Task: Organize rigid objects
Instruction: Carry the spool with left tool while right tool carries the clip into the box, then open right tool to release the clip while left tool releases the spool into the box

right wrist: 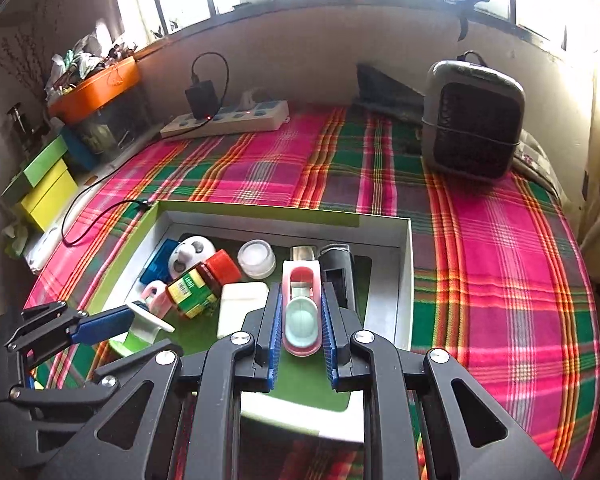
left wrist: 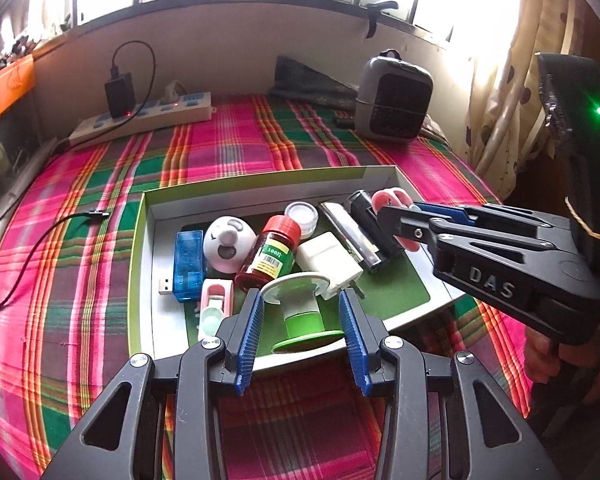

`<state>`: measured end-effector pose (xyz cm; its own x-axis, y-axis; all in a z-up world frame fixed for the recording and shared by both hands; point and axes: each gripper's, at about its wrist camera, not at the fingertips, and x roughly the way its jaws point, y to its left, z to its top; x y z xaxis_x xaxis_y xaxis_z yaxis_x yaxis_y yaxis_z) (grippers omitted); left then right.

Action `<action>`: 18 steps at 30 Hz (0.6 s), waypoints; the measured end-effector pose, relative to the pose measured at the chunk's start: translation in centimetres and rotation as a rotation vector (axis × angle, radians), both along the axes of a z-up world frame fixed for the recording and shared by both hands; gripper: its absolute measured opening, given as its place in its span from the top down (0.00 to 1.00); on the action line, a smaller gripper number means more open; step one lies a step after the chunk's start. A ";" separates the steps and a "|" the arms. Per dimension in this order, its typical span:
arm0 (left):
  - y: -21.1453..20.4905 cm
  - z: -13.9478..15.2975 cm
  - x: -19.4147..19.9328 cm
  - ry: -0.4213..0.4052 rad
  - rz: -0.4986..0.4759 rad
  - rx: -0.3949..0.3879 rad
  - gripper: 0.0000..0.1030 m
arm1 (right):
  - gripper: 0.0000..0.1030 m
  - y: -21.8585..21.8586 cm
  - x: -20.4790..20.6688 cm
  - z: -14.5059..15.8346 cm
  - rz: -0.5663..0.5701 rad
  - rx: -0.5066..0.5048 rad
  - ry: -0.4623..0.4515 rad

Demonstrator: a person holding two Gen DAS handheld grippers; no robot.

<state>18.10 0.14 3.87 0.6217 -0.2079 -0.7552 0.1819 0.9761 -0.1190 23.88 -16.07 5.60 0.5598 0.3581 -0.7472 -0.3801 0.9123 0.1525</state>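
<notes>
A shallow box (left wrist: 260, 184) (right wrist: 404, 272) on the plaid bed holds several small objects: a blue USB stick (left wrist: 188, 264), a white face toy (left wrist: 228, 244), a red-capped bottle (left wrist: 272, 256) (right wrist: 204, 280), a white charger block (left wrist: 328, 260) (right wrist: 240, 308), a black device (left wrist: 372, 228) (right wrist: 340, 272). My left gripper (left wrist: 302, 308) is open around a green-and-white spool (left wrist: 300, 312) (right wrist: 140, 332). My right gripper (right wrist: 302, 320) is shut on a pink-and-white case (right wrist: 302, 312) over the box's right side; in the left wrist view it (left wrist: 396, 220) holds that pink item (left wrist: 392, 200).
A white power strip (left wrist: 140, 120) (right wrist: 228, 120) with a black adapter lies at the back. A grey heater (left wrist: 394, 96) (right wrist: 472, 120) stands back right. A black cable (left wrist: 40, 248) trails on the left. Coloured boxes (right wrist: 44, 188) and an orange bin (right wrist: 96, 88) sit far left.
</notes>
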 end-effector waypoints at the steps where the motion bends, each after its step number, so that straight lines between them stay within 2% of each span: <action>1: 0.0 0.0 0.1 -0.001 0.000 -0.002 0.63 | 0.82 0.1 0.4 -0.2 0.000 -0.002 0.006; 18: -0.3 -1.5 1.4 0.046 -0.002 0.015 0.63 | 0.82 1.4 2.5 -1.9 0.029 -0.005 0.043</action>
<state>19.49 -0.16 2.39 0.5860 -0.1979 -0.7858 0.1788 0.9774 -0.1128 26.41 -14.72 3.66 0.5167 0.3703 -0.7720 -0.3997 0.9017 0.1650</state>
